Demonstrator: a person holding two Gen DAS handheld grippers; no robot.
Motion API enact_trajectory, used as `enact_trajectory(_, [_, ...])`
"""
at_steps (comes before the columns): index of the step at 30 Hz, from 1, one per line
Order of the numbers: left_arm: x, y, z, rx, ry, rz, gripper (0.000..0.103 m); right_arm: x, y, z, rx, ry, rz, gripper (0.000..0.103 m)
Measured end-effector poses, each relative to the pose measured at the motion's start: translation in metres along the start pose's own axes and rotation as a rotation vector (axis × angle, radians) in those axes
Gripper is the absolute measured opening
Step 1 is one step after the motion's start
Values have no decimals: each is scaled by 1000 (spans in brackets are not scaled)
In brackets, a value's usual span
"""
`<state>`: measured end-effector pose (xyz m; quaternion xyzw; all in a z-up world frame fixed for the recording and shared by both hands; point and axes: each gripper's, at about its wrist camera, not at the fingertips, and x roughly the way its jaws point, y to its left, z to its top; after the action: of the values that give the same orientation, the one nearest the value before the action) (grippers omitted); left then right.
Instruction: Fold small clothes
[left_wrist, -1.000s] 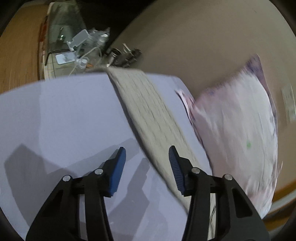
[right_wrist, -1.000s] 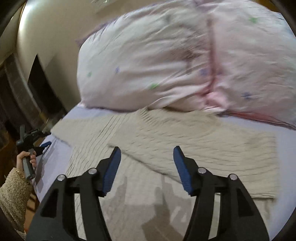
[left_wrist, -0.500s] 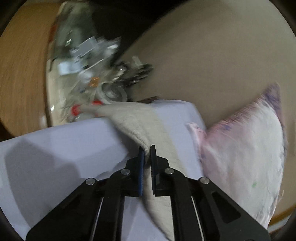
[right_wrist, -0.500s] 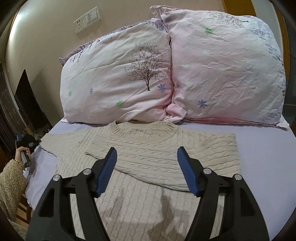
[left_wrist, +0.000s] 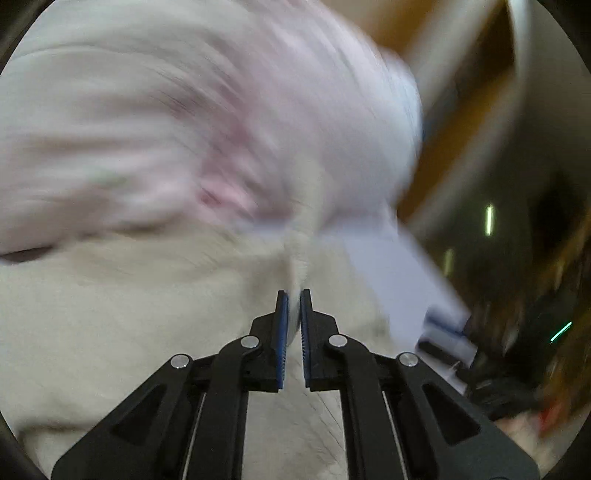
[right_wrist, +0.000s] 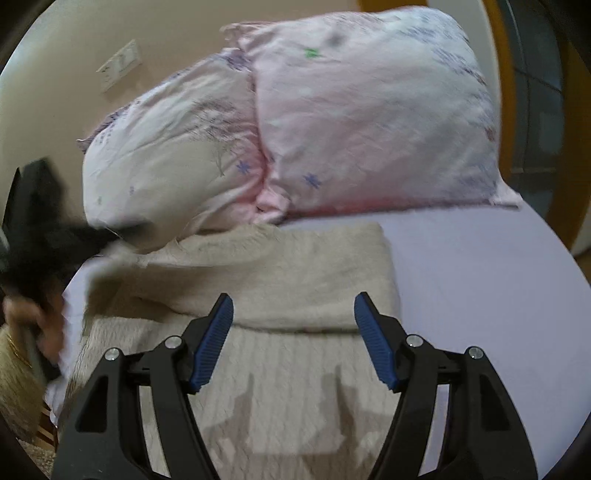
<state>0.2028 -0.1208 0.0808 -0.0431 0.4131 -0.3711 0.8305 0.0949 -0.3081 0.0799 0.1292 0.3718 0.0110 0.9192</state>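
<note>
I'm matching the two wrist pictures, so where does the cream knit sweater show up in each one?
Left wrist: sweater fills the lower left, a fold pinched in the closed jaws.
Right wrist: sweater lies lower centre, beyond the open jaws.
Shared landmark: the pink pillows behind it.

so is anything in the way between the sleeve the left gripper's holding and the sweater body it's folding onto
Nothing visible. The left gripper is shut on the cream sweater sleeve, and the sweater body lies bare. The right gripper hovers open above it, and the pillows sit behind the collar.
</note>
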Motion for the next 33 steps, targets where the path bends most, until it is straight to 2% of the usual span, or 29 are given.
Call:
enact_trajectory(2, [18, -18, -10, 47, 73, 3, 6, -18, -10, -10, 12, 6, -5, 68])
enact_trajectory(4, [0, -17, -16, 55, 55, 18, 7, -39, -18, -20, 8, 6, -2, 71])
enact_trajectory(5, [-25, -15, -21, 56, 17, 37, 10, -47, -21, -24, 8, 6, 11, 76])
enact_trajectory(6, [-47, -9, -26, 53, -6, 55, 16, -59, -26, -31, 13, 14, 44, 78])
enact_trajectory(8, [-99, -2, -52, 39, -50, 90, 63, -80, -35, -51, 32, 52, 153, 79])
enact_trajectory(10, [-148, 7, -84, 22, -98, 123, 75, -93, -40, -71, 54, 99, 248, 79])
enact_trajectory(11, [-175, 10, -106, 9, -102, 130, 76, -102, -43, -87, 68, 132, 307, 79])
enact_trajectory(13, [-210, 17, -139, -27, -87, 147, 80, -110, -46, -107, 86, 175, 356, 78])
enact_trajectory(14, [-229, 18, -161, -30, -75, 156, 80, -111, -50, -122, 117, 216, 365, 77])
enact_trajectory(17, [-255, 25, -211, -82, -33, 191, 80, -103, -63, -149, 231, 305, 385, 63])
enact_trajectory(19, [-257, 33, -239, -137, -10, 181, 80, -90, -79, -166, 330, 350, 382, 60])
enact_trajectory(22, [-243, 51, -273, -244, 27, 148, 79, -69, -96, -186, 475, 400, 456, 51])
enact_trajectory(24, [-235, 62, -286, -298, 36, 131, 75, -59, -98, -194, 510, 417, 501, 45])
enact_trajectory(28, [-223, 77, -298, -393, -1, 48, 61, -46, -93, -201, 545, 417, 607, 31])
enact_trajectory(30, [-216, 79, -299, -414, -5, 37, 53, -42, -92, -201, 549, 422, 636, 20])
enact_trajectory(32, [-210, 80, -299, -433, -8, 26, 38, -39, -89, -202, 547, 427, 670, 9])
enact_trajectory(33, [-208, 81, -298, -450, -10, 16, 32, -40, -90, -201, 541, 422, 678, 8])
